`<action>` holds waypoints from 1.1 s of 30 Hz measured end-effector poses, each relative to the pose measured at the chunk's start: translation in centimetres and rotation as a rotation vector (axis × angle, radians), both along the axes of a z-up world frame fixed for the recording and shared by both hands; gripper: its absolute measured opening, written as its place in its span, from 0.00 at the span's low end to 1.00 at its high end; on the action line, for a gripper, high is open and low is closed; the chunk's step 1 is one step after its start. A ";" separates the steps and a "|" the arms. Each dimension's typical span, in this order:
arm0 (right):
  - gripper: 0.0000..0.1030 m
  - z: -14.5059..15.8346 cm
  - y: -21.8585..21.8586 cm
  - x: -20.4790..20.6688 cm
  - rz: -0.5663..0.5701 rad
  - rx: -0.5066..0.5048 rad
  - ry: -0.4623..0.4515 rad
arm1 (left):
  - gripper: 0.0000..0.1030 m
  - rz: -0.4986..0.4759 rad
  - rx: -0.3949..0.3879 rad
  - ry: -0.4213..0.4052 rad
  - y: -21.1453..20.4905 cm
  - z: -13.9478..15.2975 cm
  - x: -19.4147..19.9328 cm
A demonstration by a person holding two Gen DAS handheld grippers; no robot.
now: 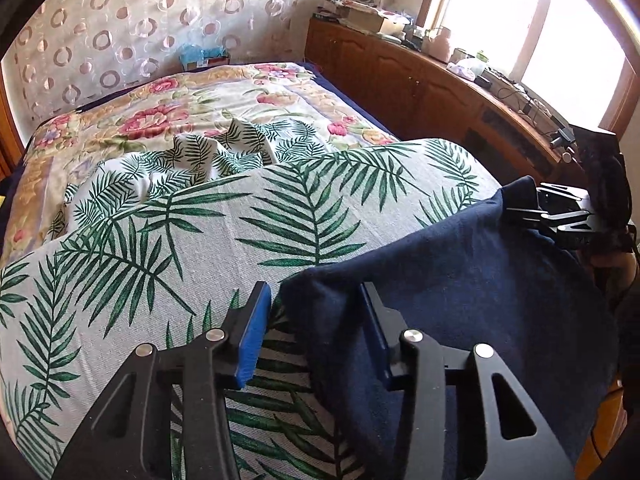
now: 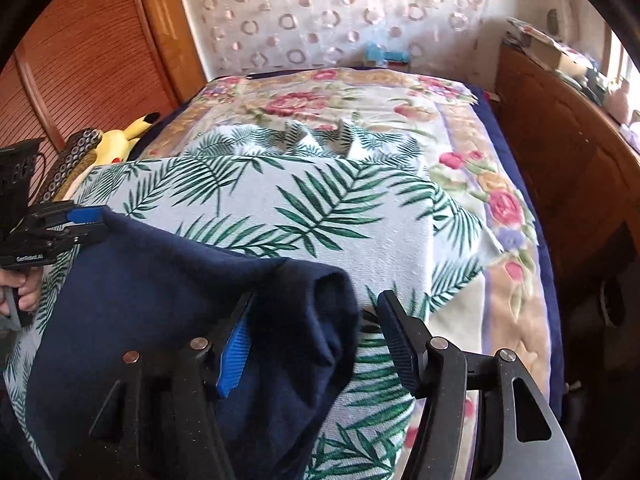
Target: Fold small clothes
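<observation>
A dark navy garment (image 1: 460, 280) lies on a palm-leaf cloth (image 1: 240, 220) spread over the bed; it also shows in the right wrist view (image 2: 160, 280). My left gripper (image 1: 316, 296) is open, its jaws wide apart around the garment's left corner. My right gripper (image 2: 316, 304) is open too, its jaws either side of the garment's bunched right corner. The right gripper also shows at the left wrist view's right edge (image 1: 560, 216), and the left gripper at the right wrist view's left edge (image 2: 72, 220), both at the garment's far edge.
The palm-leaf cloth is rumpled at its far end (image 1: 224, 148) on a floral blanket (image 1: 200, 100). A wooden cabinet (image 1: 420, 80) with clutter runs along the right under a window. A yellow plush toy (image 2: 120, 136) lies by a wooden wardrobe (image 2: 80, 60) at the left.
</observation>
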State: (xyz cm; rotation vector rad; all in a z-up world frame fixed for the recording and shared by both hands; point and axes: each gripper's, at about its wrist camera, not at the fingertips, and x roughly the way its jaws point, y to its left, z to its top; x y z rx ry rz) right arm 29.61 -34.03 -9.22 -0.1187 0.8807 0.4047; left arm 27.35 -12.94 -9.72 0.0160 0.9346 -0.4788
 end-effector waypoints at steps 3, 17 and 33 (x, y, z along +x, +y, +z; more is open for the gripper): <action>0.36 -0.1 0.7 -0.3 0.056 -0.016 -0.017 | 0.38 -0.005 -0.006 0.002 -0.2 0.0 0.0; 0.09 7.3 0.0 -8.0 0.081 0.048 -0.224 | 0.08 -0.057 -0.081 -0.191 0.1 8.8 -6.3; 0.09 24.8 2.1 -28.7 0.148 0.108 -0.691 | 0.07 -0.028 -0.169 -0.664 7.6 27.3 -24.3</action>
